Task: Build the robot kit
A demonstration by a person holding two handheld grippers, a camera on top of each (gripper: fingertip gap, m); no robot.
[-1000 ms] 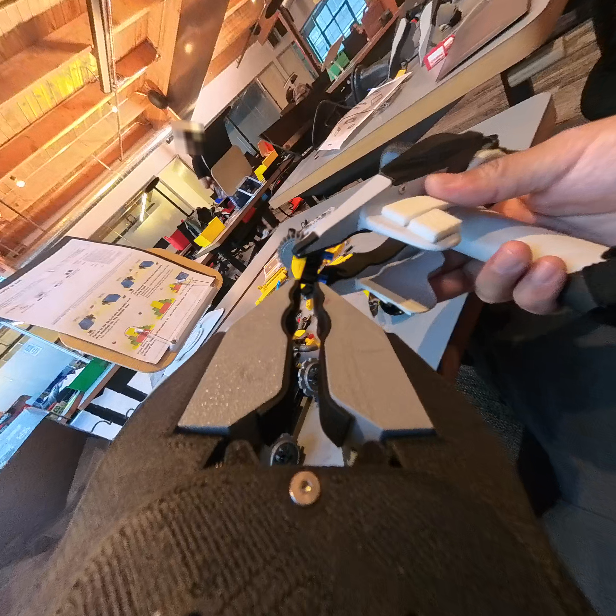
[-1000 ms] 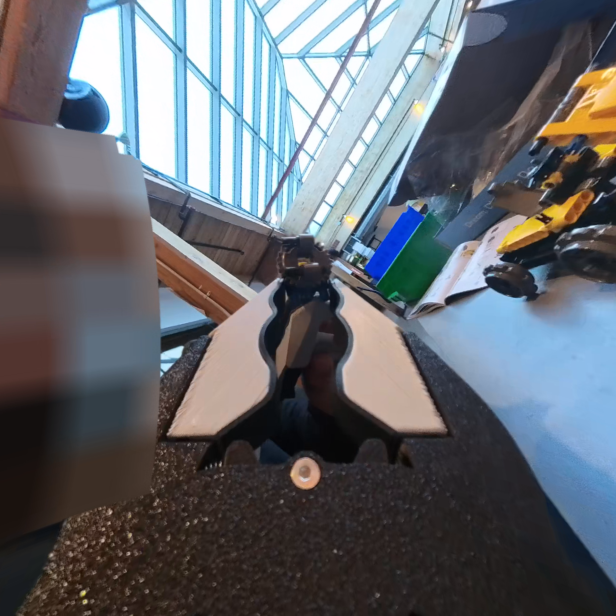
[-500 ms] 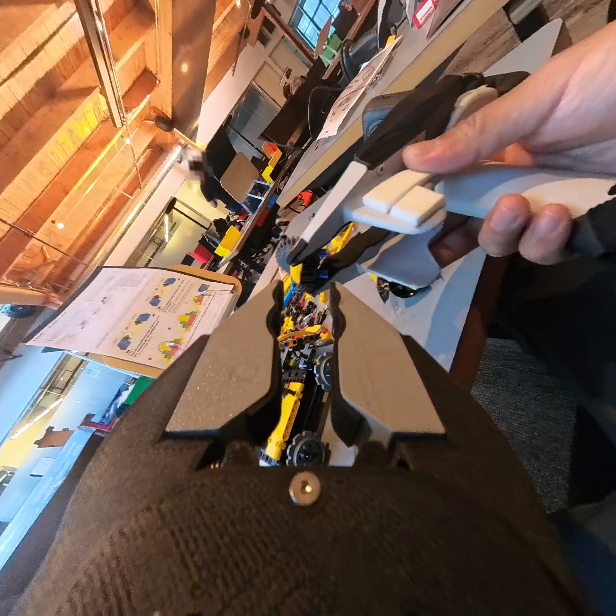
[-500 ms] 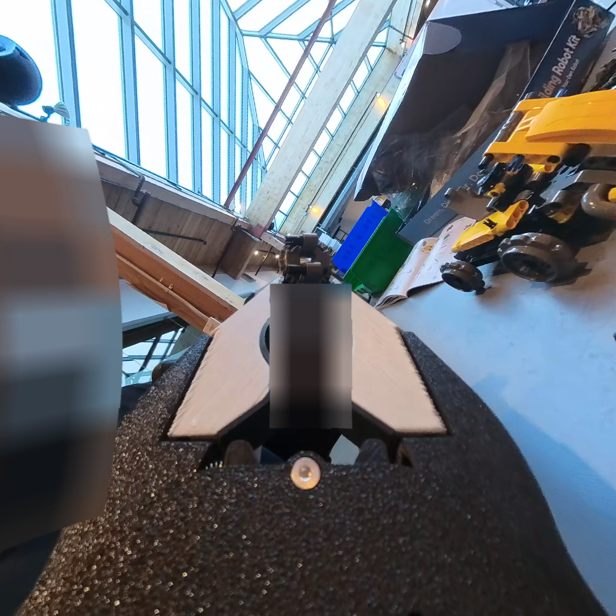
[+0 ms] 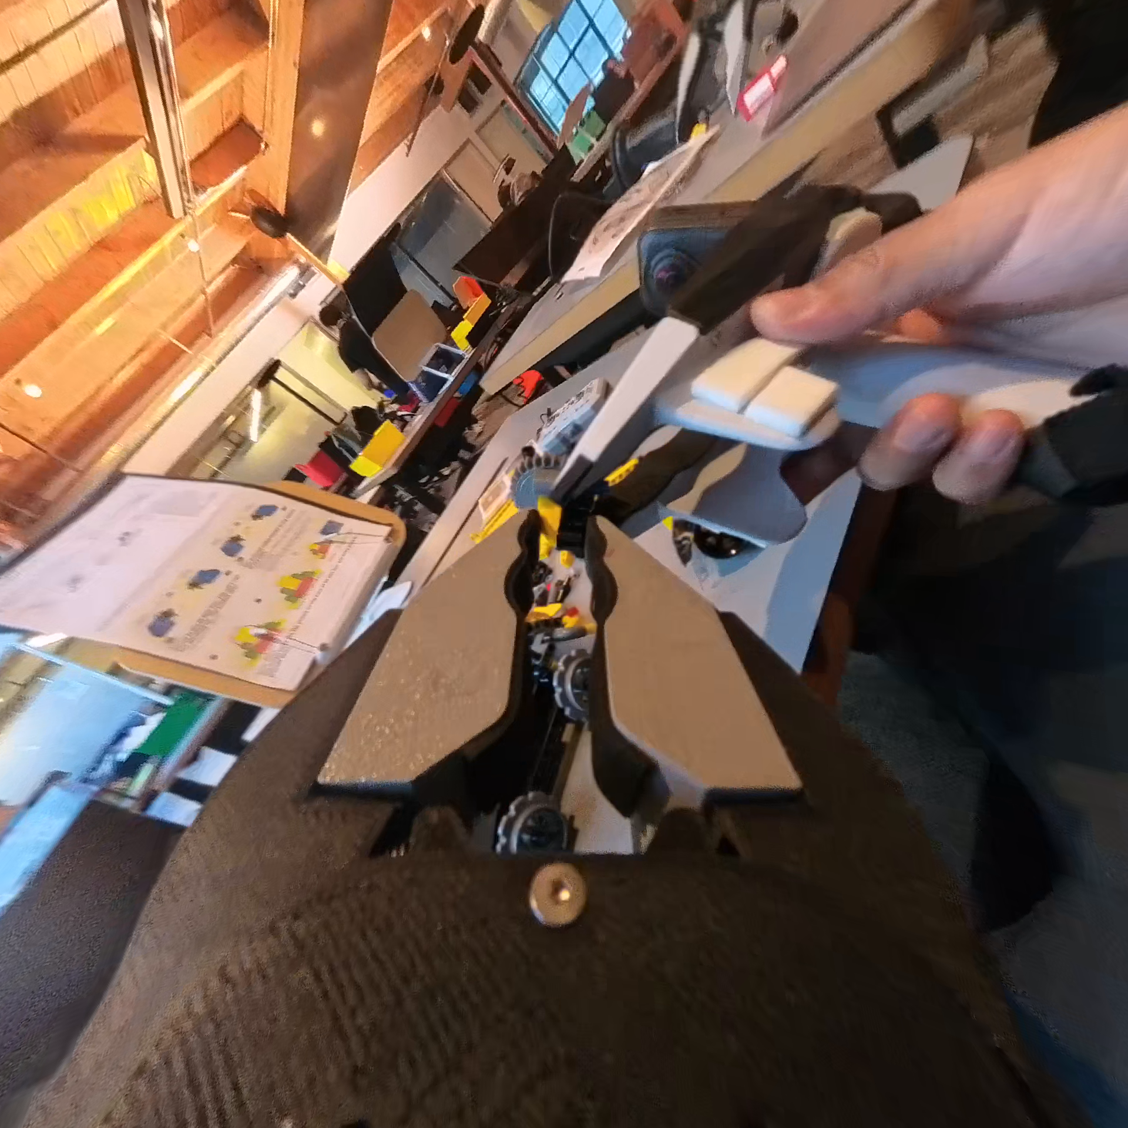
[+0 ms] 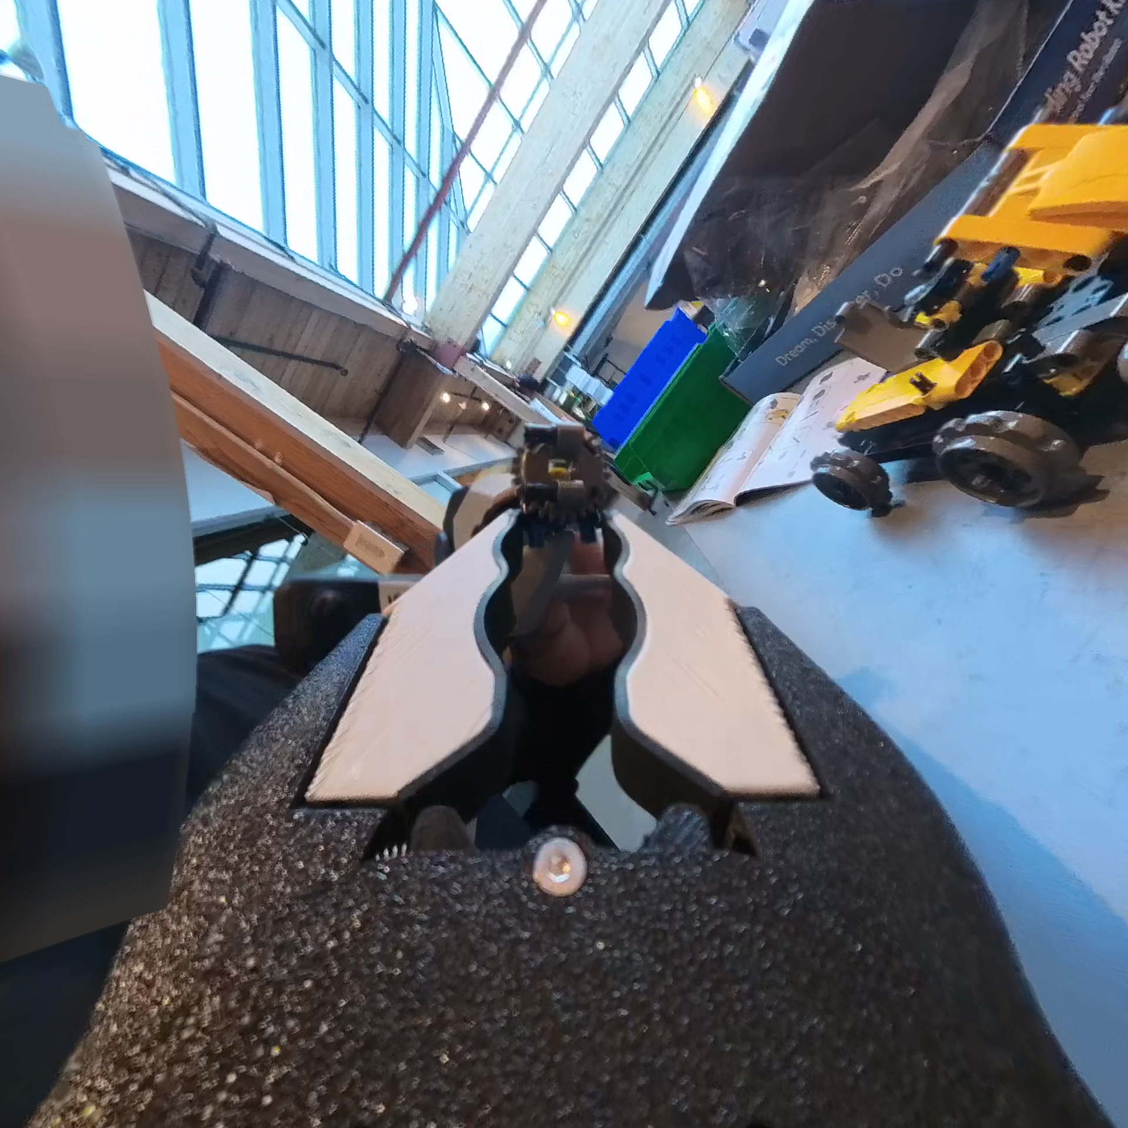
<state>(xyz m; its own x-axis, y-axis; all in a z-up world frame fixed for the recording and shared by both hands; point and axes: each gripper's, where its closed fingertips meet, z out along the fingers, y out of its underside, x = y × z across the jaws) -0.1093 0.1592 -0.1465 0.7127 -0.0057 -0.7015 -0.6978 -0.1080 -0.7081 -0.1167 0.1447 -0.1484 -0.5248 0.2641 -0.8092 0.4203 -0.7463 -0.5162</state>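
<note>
My right gripper (image 6: 561, 525) is shut on a small grey and black gear assembly (image 6: 561, 470) and holds it in the air. In the left wrist view a hand (image 5: 915, 293) holds that right gripper (image 5: 549, 488), with the assembly's grey gear (image 5: 530, 488) at its tip. My left gripper (image 5: 563, 531) meets it from below. Its jaws stand a narrow gap apart, and the assembly's yellow and black end (image 5: 552, 525) fills that gap. The left gripper's body shows dimly behind my right fingers.
A yellow and black brick vehicle (image 6: 1007, 342) stands on the grey table (image 6: 915, 671) beside an open booklet (image 6: 769, 451) and a dark box (image 6: 854, 152). Loose bricks and wheels (image 5: 571, 677) lie below my left fingers. A clipboard with an instruction sheet (image 5: 201, 580) stands at the left. Less than 4 cm separates the two grippers' tips.
The left gripper was shut on the assembly, then opened wide and dropped back. Now its jaws have narrowed again on the assembly's end. The right gripper kept its hold.
</note>
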